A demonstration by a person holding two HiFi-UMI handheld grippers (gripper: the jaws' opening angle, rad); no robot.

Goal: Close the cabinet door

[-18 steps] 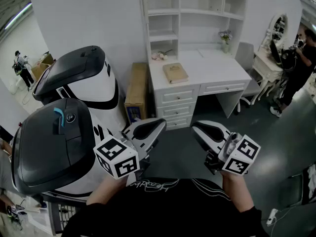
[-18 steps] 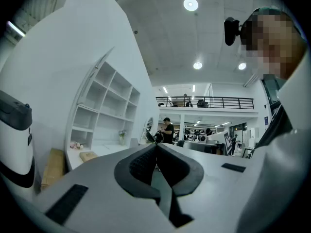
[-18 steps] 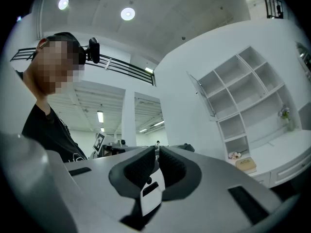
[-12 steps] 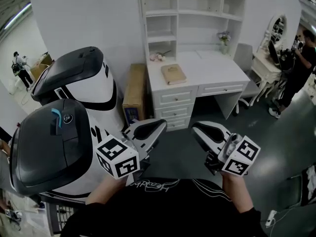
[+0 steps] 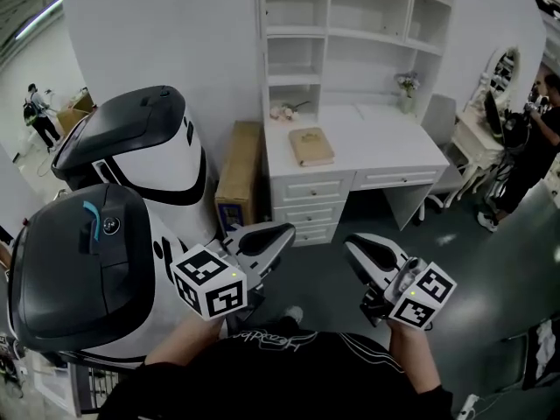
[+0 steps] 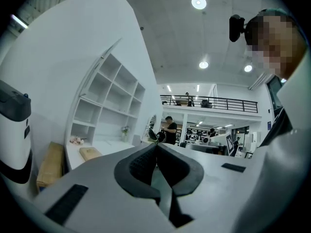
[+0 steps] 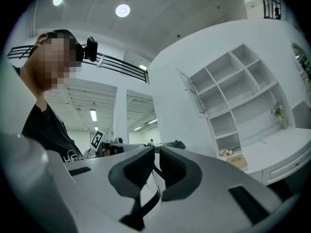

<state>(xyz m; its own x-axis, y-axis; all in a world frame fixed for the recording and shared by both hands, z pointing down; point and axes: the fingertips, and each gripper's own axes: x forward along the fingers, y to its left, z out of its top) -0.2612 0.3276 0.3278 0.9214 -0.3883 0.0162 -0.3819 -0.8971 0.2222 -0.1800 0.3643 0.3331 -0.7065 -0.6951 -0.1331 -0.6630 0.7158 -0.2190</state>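
The white shelf unit [image 5: 350,24] stands on a white desk [image 5: 385,138] against the far wall. In the right gripper view a thin white cabinet door [image 7: 190,93] hangs open at the upper left of the shelves [image 7: 233,86]. The head view cuts that door off at the top. My left gripper [image 5: 262,239] and right gripper [image 5: 367,256] are held side by side low in the head view, well short of the desk. Both are shut with nothing between the pads, as the left gripper view [image 6: 156,144] and the right gripper view [image 7: 156,147] show.
Two large white-and-black machines [image 5: 140,147] [image 5: 79,261] stand close on my left. A cardboard box [image 5: 238,169] leans beside the desk drawers [image 5: 306,191]. A tan book [image 5: 311,146] and flowers [image 5: 282,110] lie on the desk. A person [image 5: 534,138] stands by a vanity at the right.
The desk and shelves have slid lower in the head view and look slightly nearer. Both grippers sit a little lower in the picture and stay shut.
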